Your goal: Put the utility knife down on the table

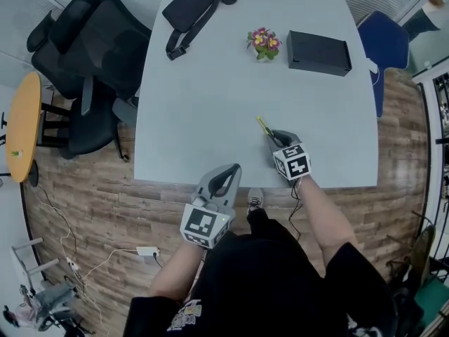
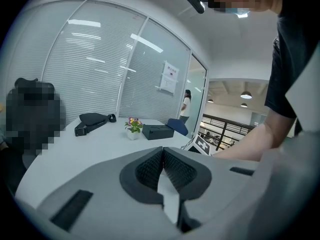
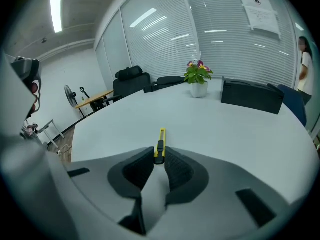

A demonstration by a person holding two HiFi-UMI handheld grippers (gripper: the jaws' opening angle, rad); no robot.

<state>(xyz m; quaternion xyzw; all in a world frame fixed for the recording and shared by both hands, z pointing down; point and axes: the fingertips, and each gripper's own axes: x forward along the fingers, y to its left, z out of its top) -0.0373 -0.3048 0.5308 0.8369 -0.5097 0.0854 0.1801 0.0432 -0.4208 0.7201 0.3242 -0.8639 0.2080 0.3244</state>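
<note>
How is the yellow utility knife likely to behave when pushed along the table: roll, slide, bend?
The utility knife looks flat and rigid, so it probably won't roll or bend. The table looks smooth, so it likely slides easily.

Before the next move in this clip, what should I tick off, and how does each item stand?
1. Grip: ok. The right gripper is closed on the rear end of the utility knife.
2. Landing spot: ok. The table is bare ahead of the knife; the flower pot and black box stand far off.
3. Knife touching the table: cannot tell.
4. Blade retracted: cannot tell.
5. Left gripper out of the way: ok. It is shut, empty, at the near table edge.
</note>
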